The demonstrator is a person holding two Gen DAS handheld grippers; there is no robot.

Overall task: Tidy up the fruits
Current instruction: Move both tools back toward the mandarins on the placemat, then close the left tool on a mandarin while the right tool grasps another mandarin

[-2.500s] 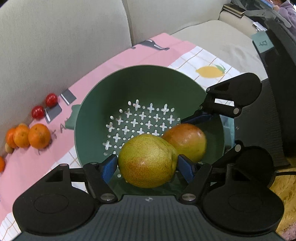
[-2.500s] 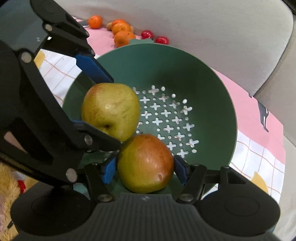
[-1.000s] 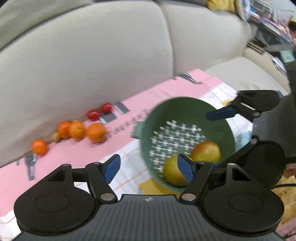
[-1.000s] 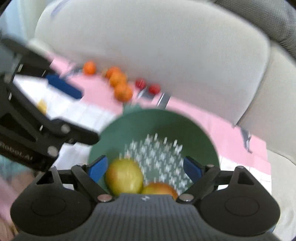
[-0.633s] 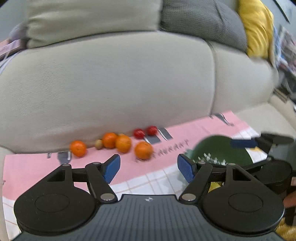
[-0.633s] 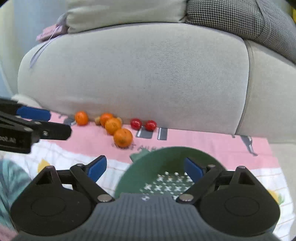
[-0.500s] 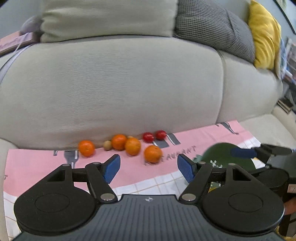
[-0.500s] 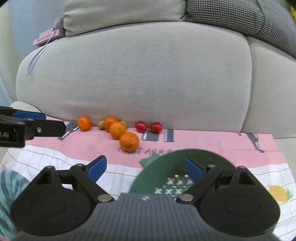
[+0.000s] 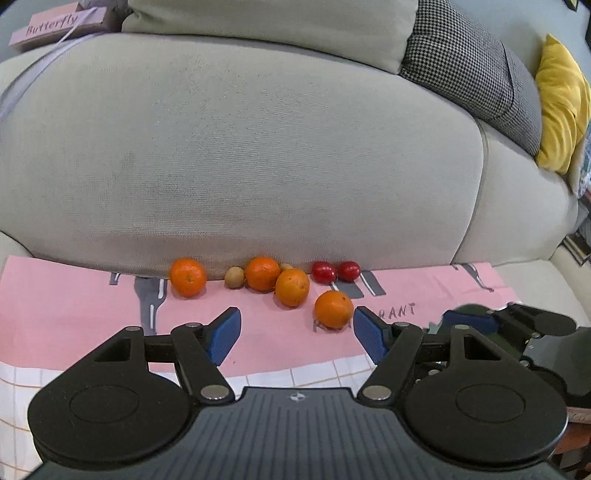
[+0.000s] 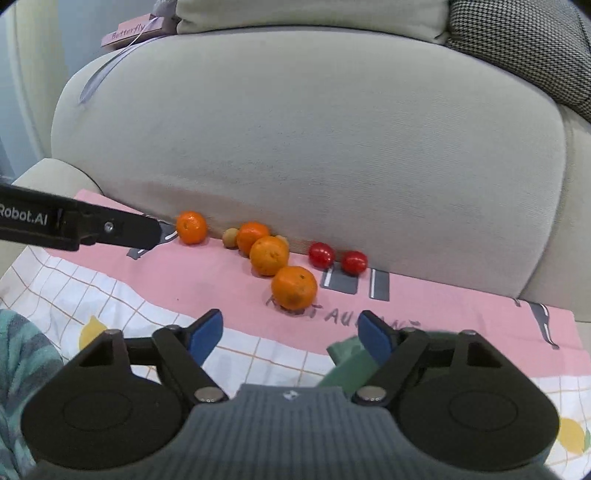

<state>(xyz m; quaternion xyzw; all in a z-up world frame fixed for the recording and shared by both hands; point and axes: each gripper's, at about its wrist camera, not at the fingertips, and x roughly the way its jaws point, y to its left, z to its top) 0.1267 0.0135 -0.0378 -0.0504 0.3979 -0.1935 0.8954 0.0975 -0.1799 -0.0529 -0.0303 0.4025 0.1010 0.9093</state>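
Several oranges lie on the pink cloth (image 9: 74,295) against the sofa back. The nearest orange (image 9: 333,309) (image 10: 294,287) sits in front of the rest. A small brown fruit (image 9: 234,277) and two red tomatoes (image 9: 324,272) (image 10: 321,255) lie in the same row. My left gripper (image 9: 296,326) is open and empty, short of the nearest orange. My right gripper (image 10: 291,328) is empty, its jaws closing with nothing between them. The green colander (image 10: 347,362) shows only as a rim under its right finger.
The grey sofa backrest (image 9: 258,166) rises right behind the fruit. A pink "Butterfly" box (image 10: 133,31) lies on top of it, with cushions beside. The left gripper's finger (image 10: 107,225) reaches in near the leftmost orange (image 10: 191,227). Teal striped fabric (image 10: 22,354) sits at the lower left.
Both grippers let go of the pears in the colander, drew back and swung left to face the row of oranges. The right jaws now stand narrower than half a second ago.
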